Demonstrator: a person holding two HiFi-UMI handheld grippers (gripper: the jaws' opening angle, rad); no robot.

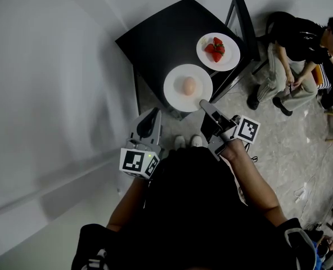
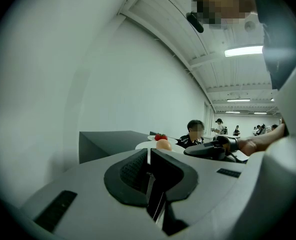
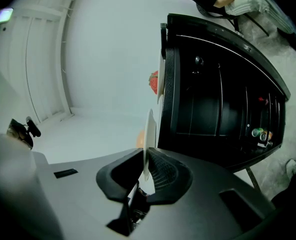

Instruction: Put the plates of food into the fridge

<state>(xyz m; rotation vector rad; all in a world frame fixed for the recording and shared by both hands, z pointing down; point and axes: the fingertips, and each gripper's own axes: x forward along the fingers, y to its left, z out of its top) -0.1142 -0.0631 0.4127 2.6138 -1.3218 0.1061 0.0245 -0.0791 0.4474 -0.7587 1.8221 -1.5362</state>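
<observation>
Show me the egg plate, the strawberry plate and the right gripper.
egg plate [image 1: 173,93], head view, bare white left part.
strawberry plate [image 1: 232,59], head view, bare right side.
right gripper [image 1: 203,103], head view, jaw tips at the egg plate's rim.

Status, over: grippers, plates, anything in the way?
Left gripper shut, empty. Right gripper shut on egg plate rim at table edge. Strawberry plate behind, untouched. Seated person beyond table, clear.

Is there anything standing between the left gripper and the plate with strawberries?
Yes. The plate with the egg-shaped food lies on the black top, directly between the left gripper and the strawberry plate. The right gripper is shut on this nearer plate's rim.
</observation>
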